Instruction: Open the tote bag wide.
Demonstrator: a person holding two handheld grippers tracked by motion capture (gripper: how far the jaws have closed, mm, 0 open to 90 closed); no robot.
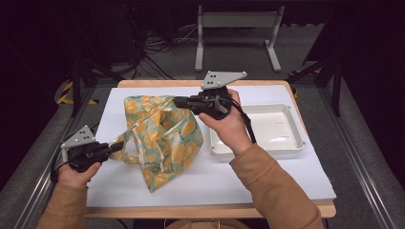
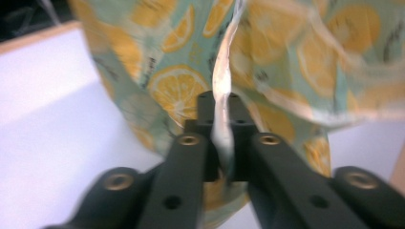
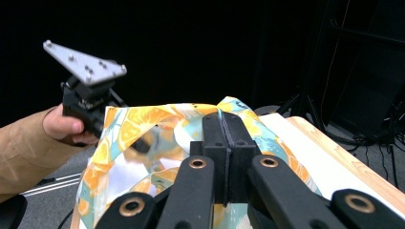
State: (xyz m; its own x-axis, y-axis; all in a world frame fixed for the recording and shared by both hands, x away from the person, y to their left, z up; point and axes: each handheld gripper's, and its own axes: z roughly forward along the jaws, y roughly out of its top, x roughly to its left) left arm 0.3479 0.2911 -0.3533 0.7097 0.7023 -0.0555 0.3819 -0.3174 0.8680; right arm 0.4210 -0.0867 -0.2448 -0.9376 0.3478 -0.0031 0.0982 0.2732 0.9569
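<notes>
Both grippers, the left gripper (image 1: pixel 116 147) and right gripper (image 1: pixel 177 101), are clamping the lemon-print bag (image 1: pixel 162 138), apparently stretching it open, next needing a steady outward pull.

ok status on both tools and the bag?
Left tool shut on bag edge. Right tool shut on its far edge. Bag stretched between them over table. White tray beside, clear.

Bright table (image 1: pixel 248 176), dark surroundings — the left gripper view blurs throughout.
</notes>
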